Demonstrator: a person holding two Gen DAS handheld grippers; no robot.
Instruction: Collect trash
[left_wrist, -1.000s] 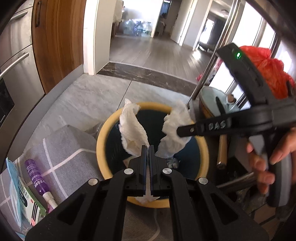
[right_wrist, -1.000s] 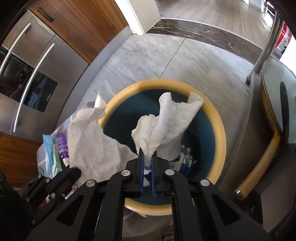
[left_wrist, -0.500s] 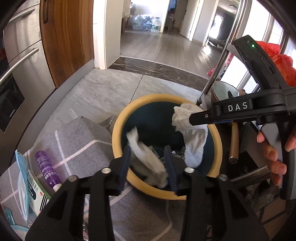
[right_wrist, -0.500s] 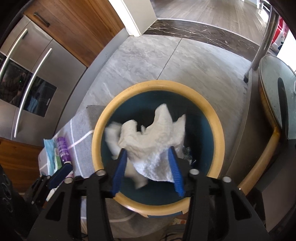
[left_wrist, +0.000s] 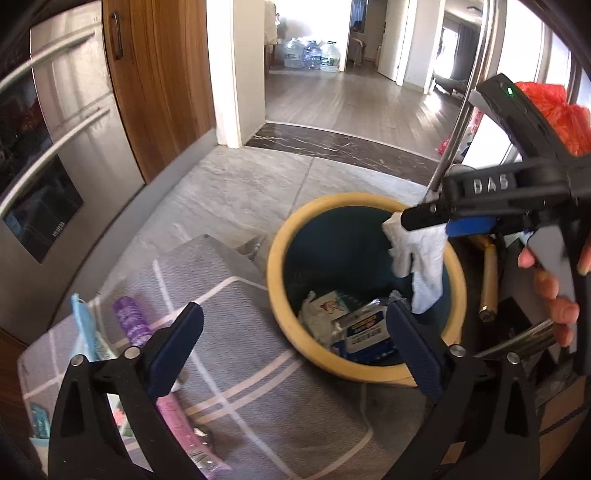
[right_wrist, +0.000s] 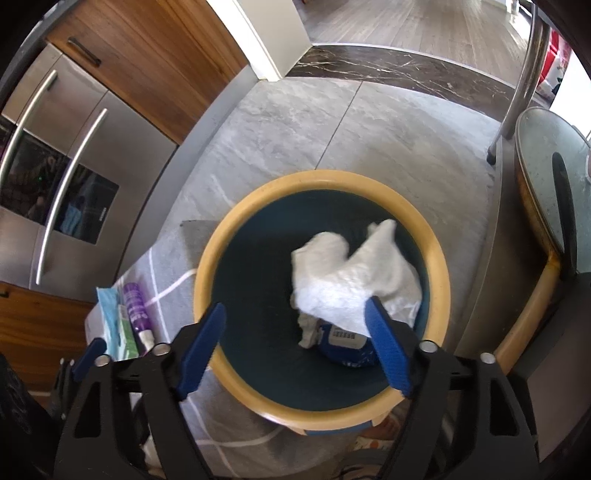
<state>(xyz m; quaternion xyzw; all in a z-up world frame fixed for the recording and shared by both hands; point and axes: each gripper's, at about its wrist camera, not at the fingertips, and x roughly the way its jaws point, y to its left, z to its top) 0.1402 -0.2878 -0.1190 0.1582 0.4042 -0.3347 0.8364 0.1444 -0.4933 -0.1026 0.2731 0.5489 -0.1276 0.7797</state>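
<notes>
Over the yellow-rimmed bin at the centre of the right wrist view, a crumpled white paper towel hangs against one finger of the right gripper, whose jaws are opening and no longer pinch it. Lower in the left wrist view, the left gripper is opening wide with nothing between its jaws. Grey checked cloth lies at lower left.

A grey tiled floor carries a checked grey mat at lower left and a yellow-rimmed bin at centre.
</notes>
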